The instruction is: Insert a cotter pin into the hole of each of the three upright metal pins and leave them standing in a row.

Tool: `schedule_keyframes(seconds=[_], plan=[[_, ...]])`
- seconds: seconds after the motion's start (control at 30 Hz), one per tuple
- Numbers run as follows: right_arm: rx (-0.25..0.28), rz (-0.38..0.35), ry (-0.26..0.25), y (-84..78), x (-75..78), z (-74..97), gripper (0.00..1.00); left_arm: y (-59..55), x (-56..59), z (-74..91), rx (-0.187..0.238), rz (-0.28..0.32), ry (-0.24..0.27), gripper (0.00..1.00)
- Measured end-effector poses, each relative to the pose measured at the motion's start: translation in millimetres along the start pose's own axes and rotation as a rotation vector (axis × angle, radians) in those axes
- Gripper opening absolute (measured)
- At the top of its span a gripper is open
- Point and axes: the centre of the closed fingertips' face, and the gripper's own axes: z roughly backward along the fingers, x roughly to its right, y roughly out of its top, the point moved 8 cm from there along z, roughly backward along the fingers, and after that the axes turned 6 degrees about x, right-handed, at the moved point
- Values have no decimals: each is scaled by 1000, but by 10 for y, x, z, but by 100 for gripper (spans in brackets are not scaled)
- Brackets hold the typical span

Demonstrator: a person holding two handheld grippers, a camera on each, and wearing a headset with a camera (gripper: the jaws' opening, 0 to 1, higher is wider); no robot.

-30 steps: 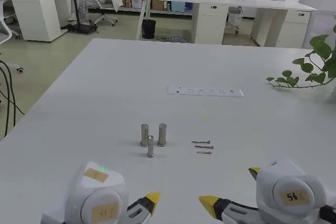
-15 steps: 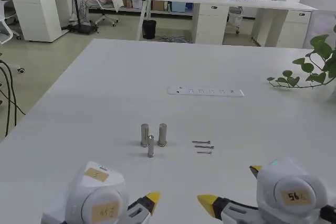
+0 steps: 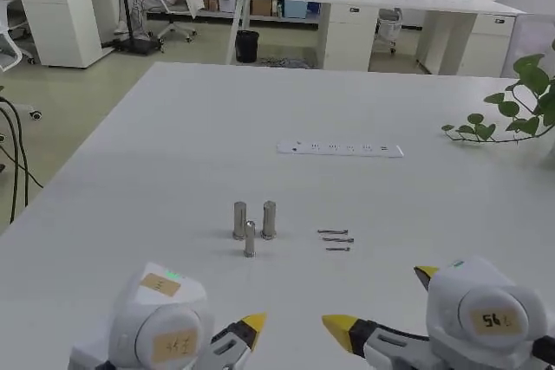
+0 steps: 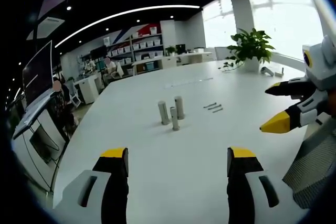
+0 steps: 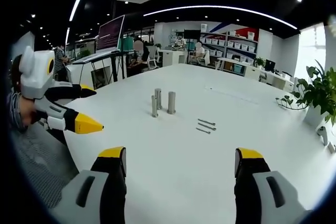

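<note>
Steel-grey, the three metal pins [image 3: 269, 219] stand upright near the middle of the white workbench [image 3: 156, 145], but not in a row. Two stand side by side, with a shorter-looking front pin [image 3: 250, 238] at 6 o'clock between them, close but apart. Three cotter pins [image 3: 337, 240] lie flat and parallel at 3 o'clock of that cluster, near it, none inserted. Left gripper [image 4: 177, 156] and right gripper [image 5: 176, 156] sit at 7 and 5 o'clock of the head view, short of the parts, each with jaws spread wide and holding nothing. Assessment: the cotter pins are thin, light, stiff wire, likely slippery against the smooth top. They are best pinched across the shank close to the looped head, though which end that is cannot be made out. The metal pins appear dense yet narrow-footed and liable to topple; steady one low on its shaft, clear of the cross hole, which is too small to see. A power strip [image 3: 340, 150] lies at 12 o'clock, well apart.
</note>
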Motion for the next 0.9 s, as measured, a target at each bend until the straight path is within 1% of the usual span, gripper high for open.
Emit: schedule_keyframes(seconds=[0.13, 0.27, 0.37, 0.57, 0.9], plan=[[-4, -27, 5, -14, 0, -7, 85, 2, 4, 1, 2, -2, -1, 75], [9, -20, -1, 3, 3, 2, 85, 1, 3, 6, 4, -12, 5, 76], [-14, -9, 0, -24, 2, -1, 85, 2, -7, 11, 6, -13, 12, 76], [-12, 12, 0, -24, -15, 14, 84, -10, -22, 27, 5, -10, 21, 77], [-14, 7, -3, -46, -18, 36, 83, -31, -6, 37, 1, -11, 12, 77]])
